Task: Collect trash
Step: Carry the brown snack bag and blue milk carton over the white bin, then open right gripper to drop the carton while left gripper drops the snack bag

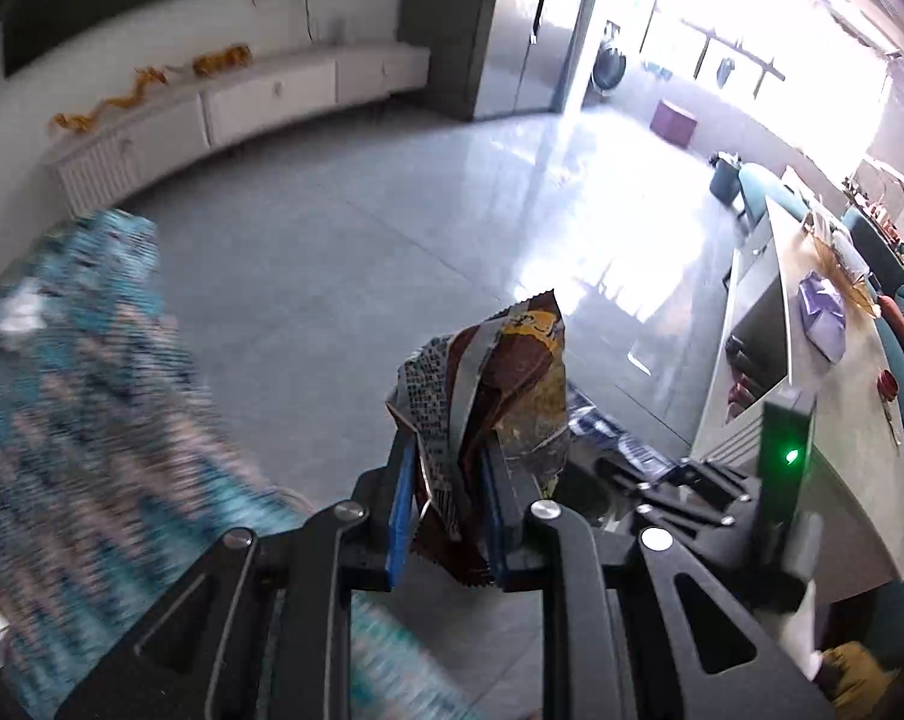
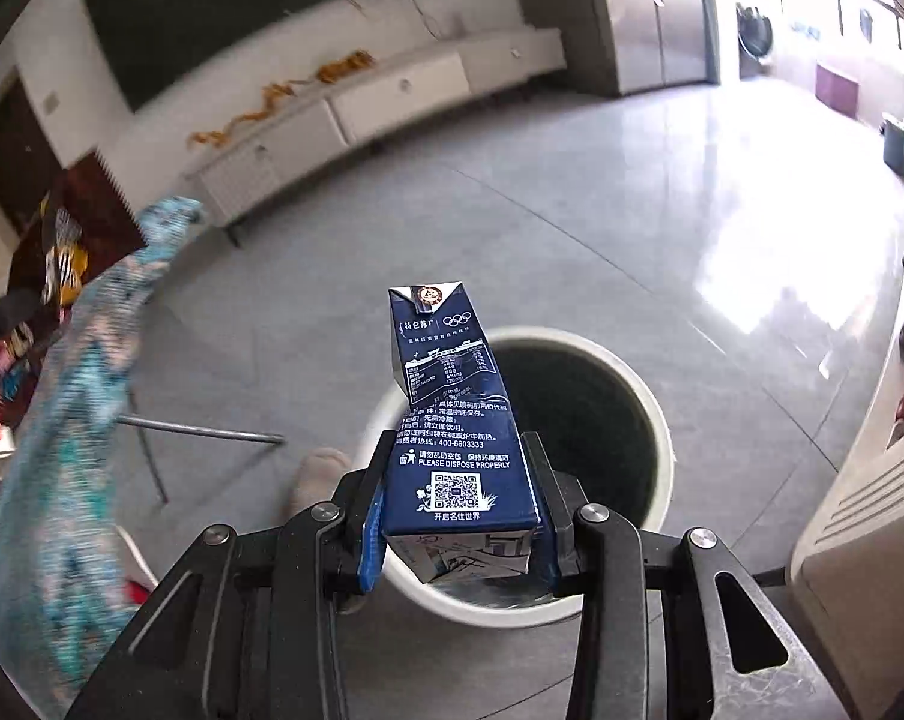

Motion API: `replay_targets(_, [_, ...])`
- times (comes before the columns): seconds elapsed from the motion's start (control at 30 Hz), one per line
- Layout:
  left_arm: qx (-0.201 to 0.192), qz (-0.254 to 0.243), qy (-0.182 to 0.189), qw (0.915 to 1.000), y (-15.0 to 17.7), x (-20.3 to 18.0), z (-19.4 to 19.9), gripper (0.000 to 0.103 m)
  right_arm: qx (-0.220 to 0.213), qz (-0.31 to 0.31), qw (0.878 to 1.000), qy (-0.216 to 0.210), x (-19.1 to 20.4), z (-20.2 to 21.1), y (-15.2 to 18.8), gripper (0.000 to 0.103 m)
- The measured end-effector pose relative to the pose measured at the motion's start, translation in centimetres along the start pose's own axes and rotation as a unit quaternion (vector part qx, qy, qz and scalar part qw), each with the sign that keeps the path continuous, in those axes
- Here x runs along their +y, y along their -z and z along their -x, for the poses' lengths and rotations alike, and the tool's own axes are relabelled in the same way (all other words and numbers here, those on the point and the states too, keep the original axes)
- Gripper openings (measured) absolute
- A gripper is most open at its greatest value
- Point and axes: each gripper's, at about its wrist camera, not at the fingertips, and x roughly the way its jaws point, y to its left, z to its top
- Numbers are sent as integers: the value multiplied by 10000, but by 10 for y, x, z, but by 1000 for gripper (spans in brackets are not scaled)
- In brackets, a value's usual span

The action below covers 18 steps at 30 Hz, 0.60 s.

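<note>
Over the white bin: my right gripper clamps a dented navy carton at its base.
Light, stiff-sided, crushable; left gripper pinches a crumpled snack wrapper, limp and slippery.

Strong daylight pours in from the tall glass windows at the upper right of both views, blowing them out to near white. It throws a broad white glare across the glossy grey tiled floor, brightest toward the right. The far upper left lies dim. The blue-patterned cloth on the left is smeared with motion blur in both views, while the crumpled brown foil snack wrapper and the dark blue milk carton are sharp. Fisheye distortion bends the long white low cabinet and darkens the frame corners.
</note>
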Motion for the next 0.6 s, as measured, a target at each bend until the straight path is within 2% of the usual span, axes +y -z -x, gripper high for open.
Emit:
replay_targets(0.17, [413, 285, 260, 9984, -12, -14, -52, 25, 202, -134, 9996, 135, -21, -36, -1, 38])
replay_targets(0.37, [661, 451, 485, 9956, -18, -19, -88, 51, 308, -205, 9989, 277, -33, -57, 3, 40])
replay_targets(0.4, [678, 480, 514, 9952, -19, -17, -91, 57, 294, -228, 9989, 273, -35, -56, 3, 44])
replay_targets(0.47, [683, 557, 578, 9944, -18, -16, -93, 60, 254, -251, 9989, 308, -38, -51, 4, 53])
replay_targets(0.6, [637, 578, 591, 9945, -15, -16, -87, 62, 103, -272, 9988, 389, -43, -37, 2, 68])
